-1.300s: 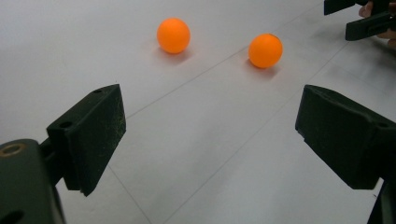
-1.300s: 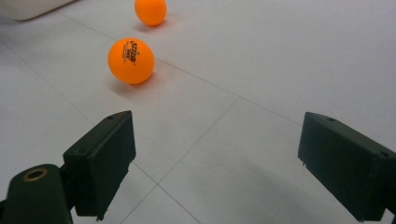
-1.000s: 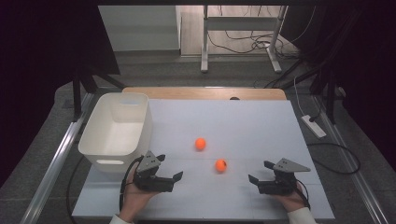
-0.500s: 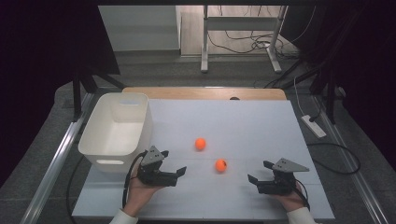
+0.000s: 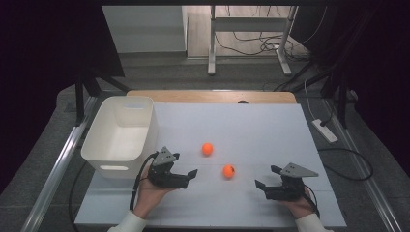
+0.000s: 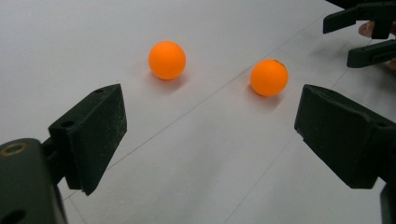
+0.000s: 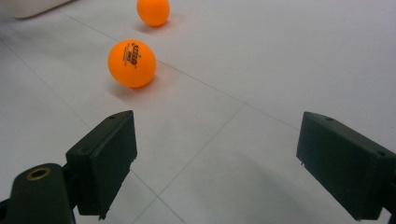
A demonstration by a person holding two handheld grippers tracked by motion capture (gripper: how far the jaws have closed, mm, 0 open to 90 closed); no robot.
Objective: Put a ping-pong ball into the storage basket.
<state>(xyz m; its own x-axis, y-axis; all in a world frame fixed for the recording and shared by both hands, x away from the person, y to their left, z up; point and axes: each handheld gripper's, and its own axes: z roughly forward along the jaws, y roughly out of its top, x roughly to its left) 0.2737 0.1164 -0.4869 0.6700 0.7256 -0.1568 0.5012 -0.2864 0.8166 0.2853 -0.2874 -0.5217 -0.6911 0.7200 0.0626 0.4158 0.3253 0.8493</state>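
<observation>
Two orange balls lie on the white table (image 5: 261,125). The farther ball (image 5: 207,148) (image 6: 167,59) (image 7: 152,11) is plain. The nearer ball (image 5: 228,171) (image 6: 269,77) (image 7: 132,63) carries dark print. My left gripper (image 5: 190,177) (image 6: 210,126) rests low on the table left of the balls, pointing toward them, open and empty. My right gripper (image 5: 265,177) (image 7: 217,154) sits right of the printed ball, aimed leftward at it, open with nothing between its jaws. It also appears far off in the left gripper view (image 6: 364,32).
A white plastic bin (image 5: 120,133) (image 7: 28,7) stands at the table's left side, just behind the left hand. A wooden strip (image 5: 212,95) runs along the table's far edge. A power strip (image 5: 325,130) lies on the floor to the right.
The left gripper has crept forward and a little right, toward the balls. The right gripper and both balls have stayed put.
</observation>
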